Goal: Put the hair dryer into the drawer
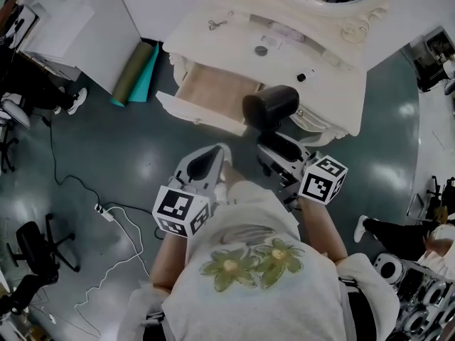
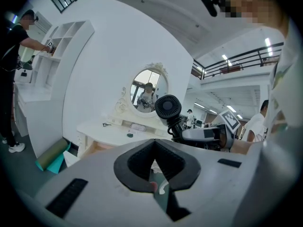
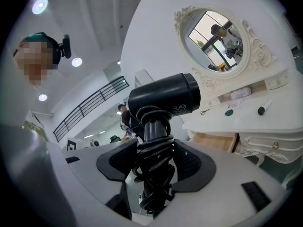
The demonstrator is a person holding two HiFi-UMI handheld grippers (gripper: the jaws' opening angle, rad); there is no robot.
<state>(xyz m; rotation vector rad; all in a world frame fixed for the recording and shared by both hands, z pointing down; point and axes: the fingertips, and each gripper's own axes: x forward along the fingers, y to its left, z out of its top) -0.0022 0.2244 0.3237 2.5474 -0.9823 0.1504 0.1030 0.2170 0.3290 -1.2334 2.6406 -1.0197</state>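
In the head view the black hair dryer (image 1: pixel 270 106) hangs just in front of the cream dressing table (image 1: pixel 213 34), beside its open wooden drawer (image 1: pixel 210 94). My right gripper (image 1: pixel 276 144) is shut on the dryer's handle. In the right gripper view the handle (image 3: pixel 154 162), wound with its black cord, sits between the jaws with the dryer body (image 3: pixel 163 98) above them. My left gripper (image 1: pixel 212 158) is lower left of the dryer, shut and holding nothing. The left gripper view shows the dryer's rear grille (image 2: pixel 167 107) and the drawer (image 2: pixel 97 148).
A rolled green and teal mat (image 1: pixel 135 73) lies on the floor left of the drawer. A power strip with white cables (image 1: pixel 106 212) and a black chair (image 1: pixel 35 251) are at the left. Small items (image 1: pixel 261 50) and an oval mirror (image 3: pixel 215 39) are on the table.
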